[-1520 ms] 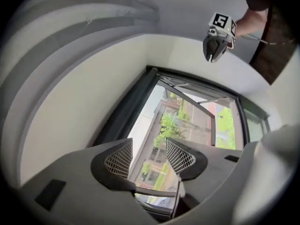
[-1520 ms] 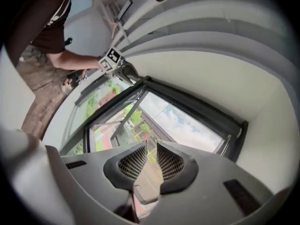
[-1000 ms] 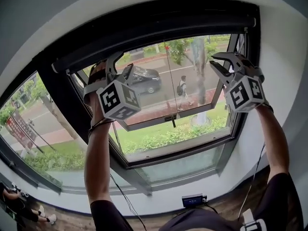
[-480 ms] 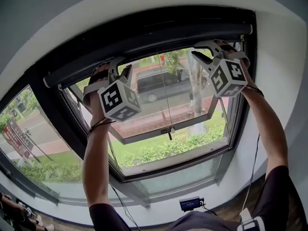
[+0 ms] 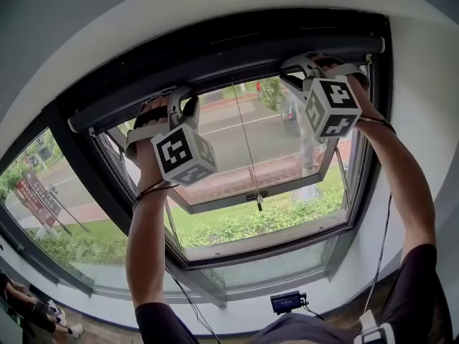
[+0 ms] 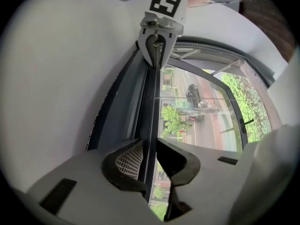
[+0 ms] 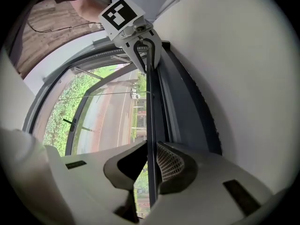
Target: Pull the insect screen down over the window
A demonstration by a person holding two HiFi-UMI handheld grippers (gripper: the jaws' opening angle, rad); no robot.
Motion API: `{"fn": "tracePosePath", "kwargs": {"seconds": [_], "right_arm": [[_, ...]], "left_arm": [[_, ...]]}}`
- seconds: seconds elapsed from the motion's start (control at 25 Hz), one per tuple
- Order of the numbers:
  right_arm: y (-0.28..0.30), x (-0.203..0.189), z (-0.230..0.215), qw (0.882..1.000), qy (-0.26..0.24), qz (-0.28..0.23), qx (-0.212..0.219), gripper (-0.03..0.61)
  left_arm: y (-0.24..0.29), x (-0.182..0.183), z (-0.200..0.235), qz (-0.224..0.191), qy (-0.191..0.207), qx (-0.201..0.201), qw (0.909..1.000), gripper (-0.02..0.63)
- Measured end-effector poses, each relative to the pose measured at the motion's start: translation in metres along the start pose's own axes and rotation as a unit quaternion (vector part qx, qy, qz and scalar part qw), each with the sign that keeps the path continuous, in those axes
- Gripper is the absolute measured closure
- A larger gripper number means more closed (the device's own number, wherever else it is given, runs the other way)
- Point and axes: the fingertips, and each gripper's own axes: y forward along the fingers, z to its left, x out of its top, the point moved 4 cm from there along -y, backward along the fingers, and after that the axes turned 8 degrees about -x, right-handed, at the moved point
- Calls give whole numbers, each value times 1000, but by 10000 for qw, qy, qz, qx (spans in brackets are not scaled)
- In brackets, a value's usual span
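Both the left gripper (image 5: 183, 100) and right gripper (image 5: 297, 74) are reaching the screen bar (image 5: 237, 64) at the window (image 5: 251, 192) top in head view. Left gripper view: jaws, having just been closing, are clamping the bar (image 6: 151, 102). Right gripper view: jaws are also clamping it (image 7: 150, 107). Whole pull-down is remaining.

Daylight thru window (image 5: 237, 138), interior backlit, edges fisheye-warped, maybe soft.

Brown wooden floor (image 5: 344, 304), a small dark box (image 5: 289, 301) lying on it
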Motion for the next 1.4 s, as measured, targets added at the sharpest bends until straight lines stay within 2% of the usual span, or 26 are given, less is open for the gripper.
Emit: {"fn": "tracePosePath", "kwargs": {"seconds": [0.24,0.44,0.52,0.68,0.96,1.2,1.4], "right_arm": [[0,1,-5,9999,17,-65,131,512],[-2,4,-8,9986,250,-215,416,512],[-3,5,-9,9986,246,-193,425,514],[0,10,-6,9996,-109,-29,274,540],[-1,12,-5,9991,-126,71,387,554],[-16,21,18,9963,-225,154,816,557],[-21,15,55,9906,-210,191,1335,557]], "left_arm": [[6,1,0,-185,-180,-227,9994,529],[1,-1,7,-280,-214,-544,9979,581],[3,-1,7,-162,-31,-480,9987,584],[2,0,5,-13,129,-248,9996,586],[-2,4,6,57,111,-348,9993,591],[-16,-1,-20,98,205,-754,9969,592],[-14,-2,-59,148,346,-1328,9904,592]]}}
